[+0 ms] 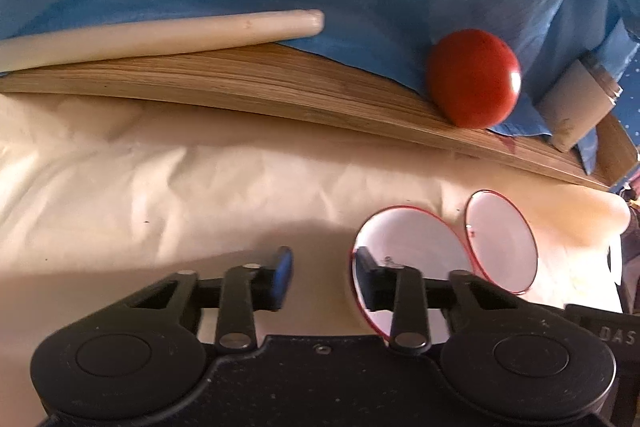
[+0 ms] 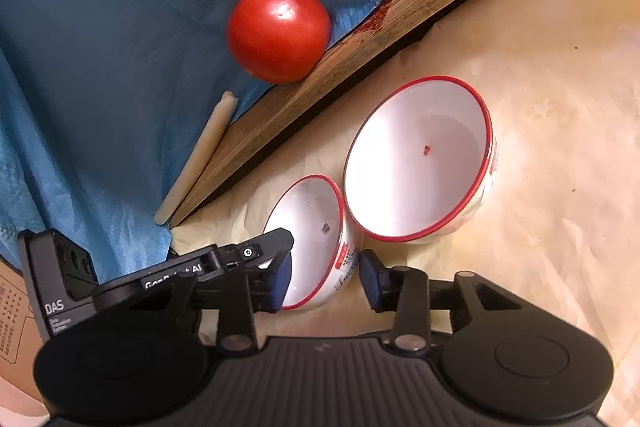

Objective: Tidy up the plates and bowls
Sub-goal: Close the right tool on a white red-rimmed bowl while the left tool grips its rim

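Straddling rim of small bowl (image 2: 316,243): right gripper (image 2: 326,281), pads not visibly pressing. Left gripper (image 1: 320,277) part-spread, pinching nothing; large bowl (image 2: 416,159) adjacent.

I see my right gripper (image 2: 324,279) straddling the wall of the small bowl (image 2: 316,239), one finger inside, one outside. Whether the pads press it, I cannot tell. The big bowl (image 2: 416,159) sits just beside it on the cream cloth (image 2: 540,107). A tomato (image 2: 279,31) rests on the blue sheet (image 2: 100,47) against the wooden board (image 2: 400,19), near a pale stick (image 2: 196,159).
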Demonstrator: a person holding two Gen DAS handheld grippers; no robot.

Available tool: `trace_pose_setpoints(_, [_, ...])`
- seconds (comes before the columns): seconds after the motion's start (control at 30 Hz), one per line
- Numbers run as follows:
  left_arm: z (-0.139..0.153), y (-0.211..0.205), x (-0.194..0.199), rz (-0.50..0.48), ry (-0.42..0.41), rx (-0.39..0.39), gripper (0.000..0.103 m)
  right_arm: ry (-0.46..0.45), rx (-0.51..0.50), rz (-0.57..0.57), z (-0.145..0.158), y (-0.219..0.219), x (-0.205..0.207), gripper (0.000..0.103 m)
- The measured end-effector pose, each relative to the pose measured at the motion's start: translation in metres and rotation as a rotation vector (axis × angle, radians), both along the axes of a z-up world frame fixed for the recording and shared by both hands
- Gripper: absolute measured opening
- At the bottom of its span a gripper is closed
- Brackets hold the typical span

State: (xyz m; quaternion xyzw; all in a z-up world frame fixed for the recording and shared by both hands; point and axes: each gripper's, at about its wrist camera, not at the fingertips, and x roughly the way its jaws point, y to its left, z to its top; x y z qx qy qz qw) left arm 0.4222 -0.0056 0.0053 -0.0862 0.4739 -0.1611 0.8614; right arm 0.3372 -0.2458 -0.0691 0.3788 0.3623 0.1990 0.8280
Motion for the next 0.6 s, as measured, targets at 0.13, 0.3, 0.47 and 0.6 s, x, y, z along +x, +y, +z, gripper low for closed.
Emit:
trace_pose_setpoints(0.13, [-0.001,-0.003,-0.001,-0.011,0.004,-0.025,0.019,0.003,0.0,-0.006,-0.002,-0.004,-0.004,0.033])
trace_pose_setpoints(0.3, [0.0,-0.007,-0.004,-0.018,-0.002,-0.036,0.006,0.004,-0.012,-0.013,-0.002,-0.003,-0.006,0.027])
trace_pose_setpoints(0.47, [-0.001,-0.005,-0.006,-0.002,-0.006,-0.047,0.005,-0.009,-0.042,-0.001,0.002,0.001,-0.009,0.025])
trace_pose_setpoints(0.6, [0.007,0.0,-0.011,0.01,-0.027,-0.064,0.005,-0.031,-0.044,0.007,0.008,0.006,-0.011,0.024])
